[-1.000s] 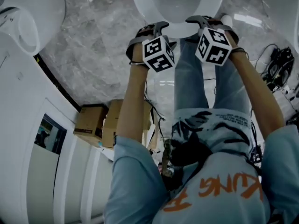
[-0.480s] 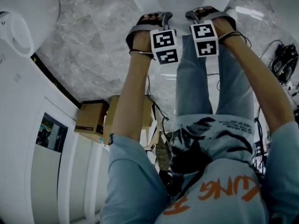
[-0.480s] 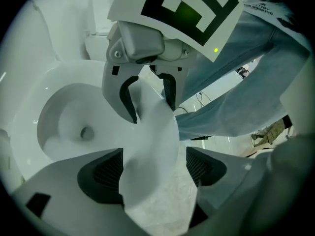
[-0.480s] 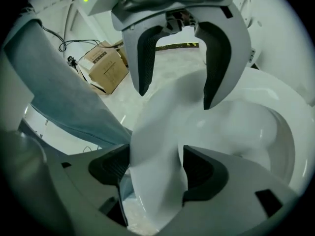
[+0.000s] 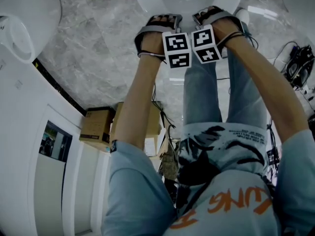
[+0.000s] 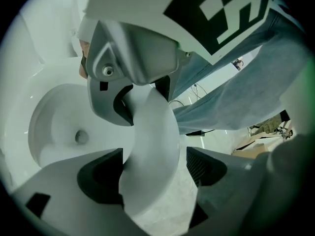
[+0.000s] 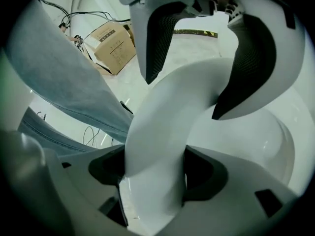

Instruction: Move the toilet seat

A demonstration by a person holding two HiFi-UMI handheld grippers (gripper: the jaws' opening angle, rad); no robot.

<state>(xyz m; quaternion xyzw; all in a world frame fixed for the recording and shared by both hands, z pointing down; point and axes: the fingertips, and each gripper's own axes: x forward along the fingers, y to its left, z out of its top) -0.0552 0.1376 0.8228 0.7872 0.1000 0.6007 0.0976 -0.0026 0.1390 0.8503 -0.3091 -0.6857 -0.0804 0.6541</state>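
Toilet seat [image 6: 147, 132] sits over the white bowl [image 6: 59, 122] at the top of the head view, and its front rim runs between the jaws of both tools. The left gripper [image 6: 155, 159] has just been opening and stands wide: one pad touches the rim and the other is clear of it. The right gripper [image 7: 152, 168] has also just been opening. The rim nearly fills its gap, and its pads seem only to flank it, not press. Both grippers point steeply down, side by side, over the grey marble floor [image 5: 98, 58].
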